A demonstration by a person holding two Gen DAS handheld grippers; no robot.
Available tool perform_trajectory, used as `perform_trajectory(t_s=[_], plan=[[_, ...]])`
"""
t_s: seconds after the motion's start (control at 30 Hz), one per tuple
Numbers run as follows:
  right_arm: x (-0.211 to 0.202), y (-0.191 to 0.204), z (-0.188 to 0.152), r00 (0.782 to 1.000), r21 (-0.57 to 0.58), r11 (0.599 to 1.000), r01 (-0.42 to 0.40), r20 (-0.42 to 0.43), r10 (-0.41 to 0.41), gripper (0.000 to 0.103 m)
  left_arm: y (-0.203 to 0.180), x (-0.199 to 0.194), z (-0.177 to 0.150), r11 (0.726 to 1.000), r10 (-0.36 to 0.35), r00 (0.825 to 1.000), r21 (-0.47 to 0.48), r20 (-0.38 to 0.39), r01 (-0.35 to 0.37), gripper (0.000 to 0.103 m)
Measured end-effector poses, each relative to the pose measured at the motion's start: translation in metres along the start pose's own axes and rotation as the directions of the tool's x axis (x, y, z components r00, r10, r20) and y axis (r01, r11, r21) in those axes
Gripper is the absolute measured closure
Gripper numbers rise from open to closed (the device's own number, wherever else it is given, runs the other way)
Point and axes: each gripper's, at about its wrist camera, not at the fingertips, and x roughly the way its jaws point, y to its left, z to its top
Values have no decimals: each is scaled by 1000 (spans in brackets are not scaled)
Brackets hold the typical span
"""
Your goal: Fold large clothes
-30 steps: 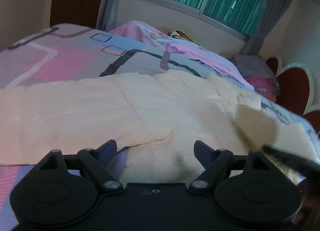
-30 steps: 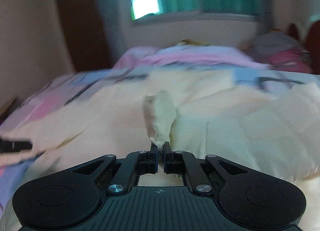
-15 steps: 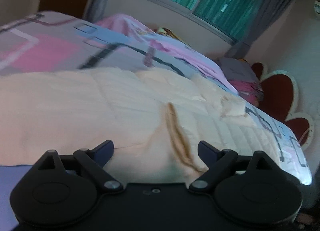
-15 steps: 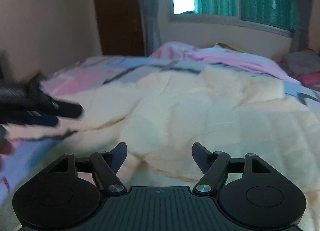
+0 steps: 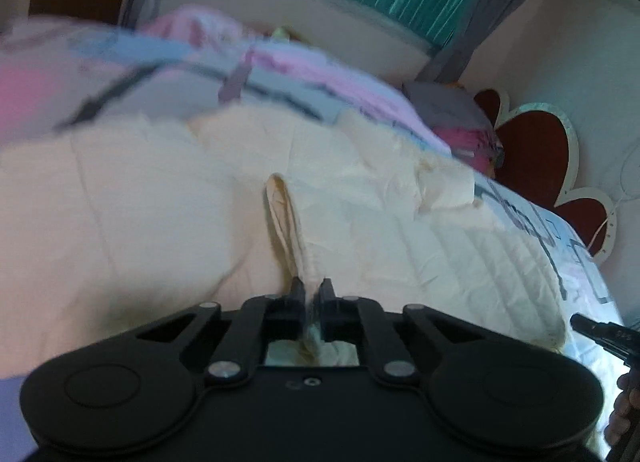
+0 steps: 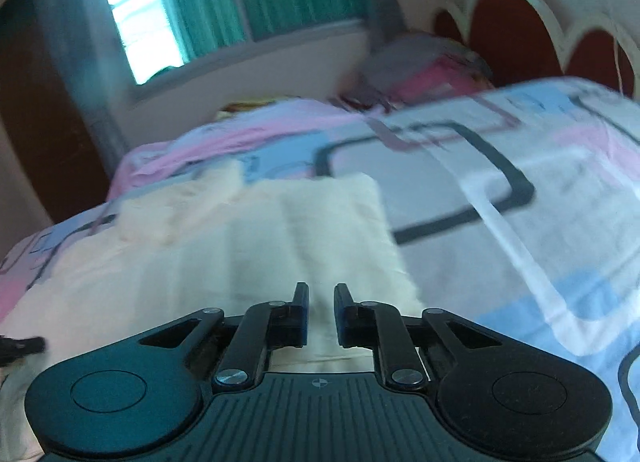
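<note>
Pinching a raised fold of cream garment, left gripper | right gripper narrowly parted, closing, cloth between at bed's near edge | soft, limp: grip edges.

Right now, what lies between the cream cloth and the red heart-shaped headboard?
A strip of patterned bedsheet separates the cream cloth from the headboard; the left wrist view shows it.
</note>
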Motion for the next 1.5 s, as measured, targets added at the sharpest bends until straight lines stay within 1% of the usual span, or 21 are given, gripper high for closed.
perform_trajectory(t_s=[0.07,0.13,0.17,0.2,0.23,0.27,0.37,0.43,0.53,0.6,0.7,0.77,0.83,0.9,0.97,1.07,1.13,1.23,1.3,1.43,1.5], plan=[[21,-8,-8,996,-13,999,36,-86,-37,99,-2,-4,-5,999,39,999,21,12,-40,97],[28,-14,-13,995,-9,1000,28,-98,-29,99,-1,3,-8,997,60,998,39,-27,-59,97],[27,-13,-12,995,-13,1000,26,-97,-27,99,-1,6,-10,996,70,997,49,-38,-68,93],[22,-14,-9,996,-11,1000,23,-87,-24,99,-2,5,-9,995,89,995,58,-39,-87,80],[15,-14,-5,998,-9,1000,20,-59,-20,99,-4,3,-7,990,127,992,66,-28,-125,73],[8,-17,-4,999,-14,1000,17,-28,-18,99,-6,-3,-5,982,176,984,71,2,-176,62],[1,-12,14,999,-42,999,-16,28,17,99,-20,-22,2,969,207,971,111,122,-221,51],[12,-4,29,998,-68,997,-41,35,43,99,-36,-14,9,966,182,975,164,128,-201,51],[41,12,53,998,-111,993,-49,38,53,99,-55,13,18,964,142,985,212,94,-159,48],[67,15,66,999,-112,993,-38,30,41,99,-64,36,22,959,146,987,236,74,-159,48],[110,8,77,998,-117,993,19,-55,-25,99,-61,63,21,951,172,984,252,43,-177,47],[138,-3,75,991,-112,994,15,-134,-30,100,-54,76,17,952,169,985,254,18,-168,44],[145,-8,73,991,-129,992,10,-128,-27,100,-50,79,14,954,157,987,256,22,-157,44],[137,-8,75,991,-134,991,11,-128,-29,99,-54,78,14,948,168,986,270,19,-166,44],[116,-12,78,996,-113,994,7,-92,-18,99,-61,63,15,938,189,981,288,39,-192,44],[73,-16,70,998,-102,995,-17,-57,11,99,-68,31,8,944,153,984,281,89,-172,36],[52,-17,58,998,-94,995,-35,-52,30,98,-73,18,-2,947,142,985,277,100,-165,36],[52,-11,42,995,-116,993,-28,-93,17,98,-76,19,-12,946,142,987,284,80,-159,37],[68,-11,33,989,-121,993,-14,-147,-4,98,-75,35,-15,938,176,984,300,22,-174,36],[63,-8,33,990,-119,993,3,-137,-19,98,-74,44,-13,935,191,982,302,1,-183,36],[41,-7,34,995,-102,995,-19,-97,9,98,-77,29,-11,939,184,982,288,38,-187,39]])
